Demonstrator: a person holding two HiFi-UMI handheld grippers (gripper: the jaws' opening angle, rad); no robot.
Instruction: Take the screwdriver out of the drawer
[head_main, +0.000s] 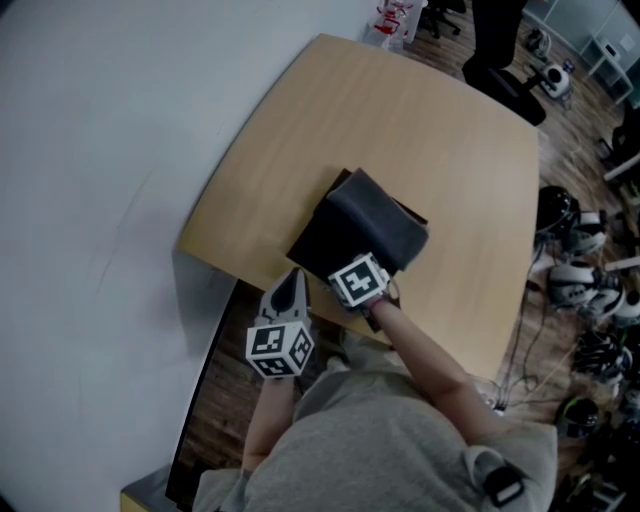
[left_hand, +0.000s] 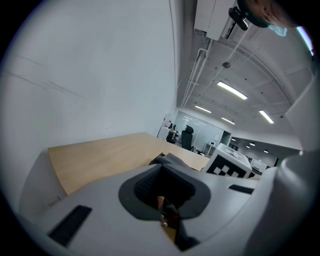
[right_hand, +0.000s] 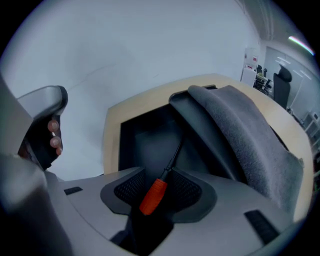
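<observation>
Screwdriver (right_hand: 154, 194) tip lost in dark drawer (right_hand: 142, 145) (handle clear)

Grey short-sleeved T-shirt (head_main: 400, 440) on the person, and a small dark patch (head_main: 503, 488) by the right shoulder, maybe a strap or clip, too small to call. The left gripper (left_hand: 162, 192) and right gripper (right_hand: 159, 187) both show pale grey shells, dark ribbed pads and black rectangular slots. There's the left cube (head_main: 280, 347) and the right cube (head_main: 358, 281), white with black square markers.
</observation>
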